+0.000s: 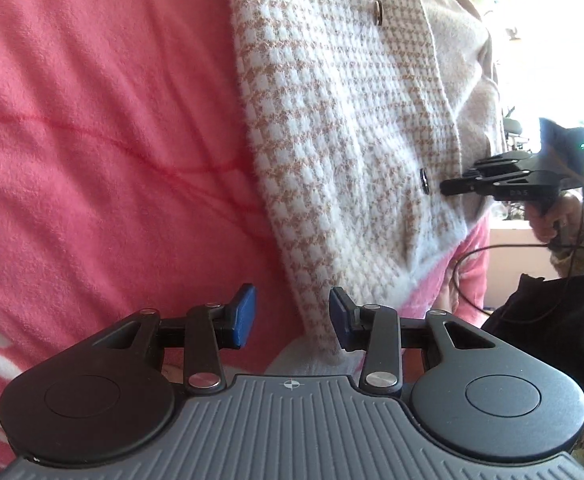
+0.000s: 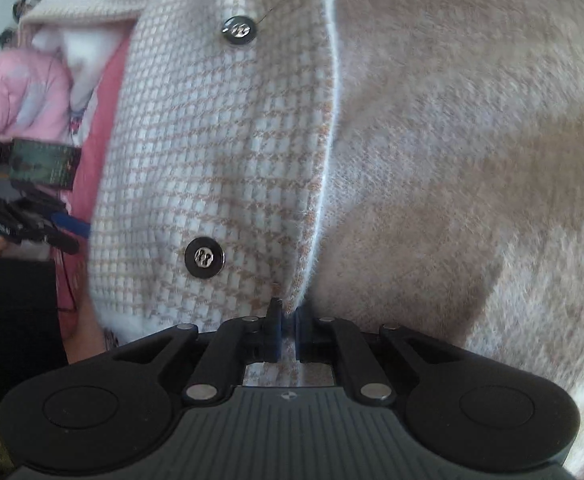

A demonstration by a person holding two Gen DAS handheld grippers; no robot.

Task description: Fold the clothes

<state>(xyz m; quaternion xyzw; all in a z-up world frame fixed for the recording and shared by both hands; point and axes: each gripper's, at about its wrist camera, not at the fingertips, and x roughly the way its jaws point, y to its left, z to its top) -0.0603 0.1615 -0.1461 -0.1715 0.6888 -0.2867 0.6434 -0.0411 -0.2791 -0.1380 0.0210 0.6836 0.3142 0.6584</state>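
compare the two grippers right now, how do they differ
The left gripper stands open, blue pads apart with nothing pinched; the right gripper is nearly closed, pinching the cardigan edge. The left hangs by the cardigan's corner over the pink blanket; the right is at the button band. Both have the same black build.

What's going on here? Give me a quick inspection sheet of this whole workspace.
Surface: pink fleece blanket, creased.
Job's things: checked knit cardigan with dark buttons, lying on the blanket.
Clutter: pale pink bundle beyond the cardigan; black fabric at the edge.
Grippers: left tool open, nothing pinched; right tool shut on the cardigan's front edge.
Cables: black cable hanging from the right tool.
Surroundings: bright and blurred, cannot tell.
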